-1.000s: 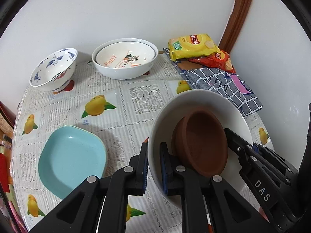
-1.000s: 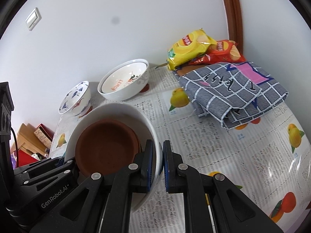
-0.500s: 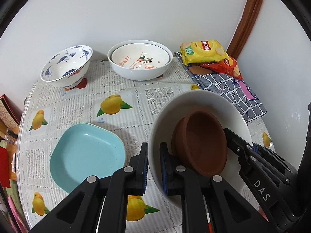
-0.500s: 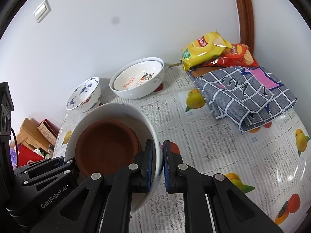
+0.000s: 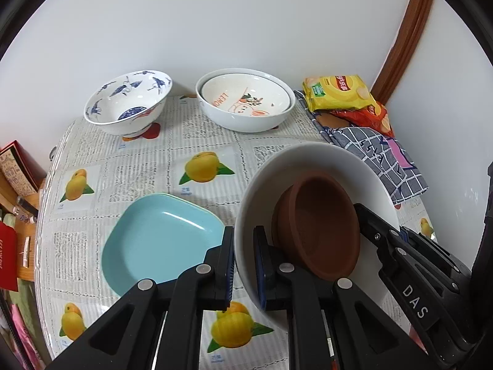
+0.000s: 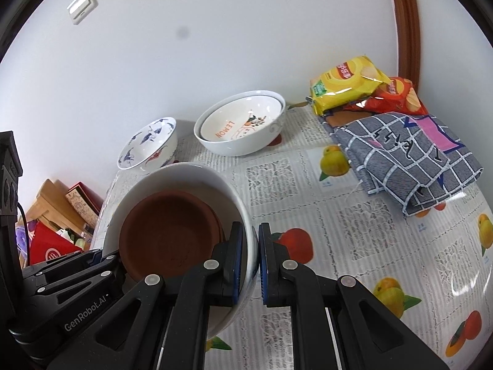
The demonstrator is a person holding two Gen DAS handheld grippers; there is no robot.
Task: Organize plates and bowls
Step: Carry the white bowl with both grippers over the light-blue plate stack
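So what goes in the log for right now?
left hand-held gripper: shut on white bowl | right hand-held gripper: shut on white bowl | inside: brown dish

- Open table (image 5: 212, 141) cloth is lying between blue plate (image 5: 160, 240) and the far bowls.
- Patterned bowl (image 5: 128, 104) and nested white bowls (image 5: 246, 104) are blocking the wall side.
- Folded cloth (image 6: 409, 160) and snack bags (image 6: 348, 84) are crowding the right corner.
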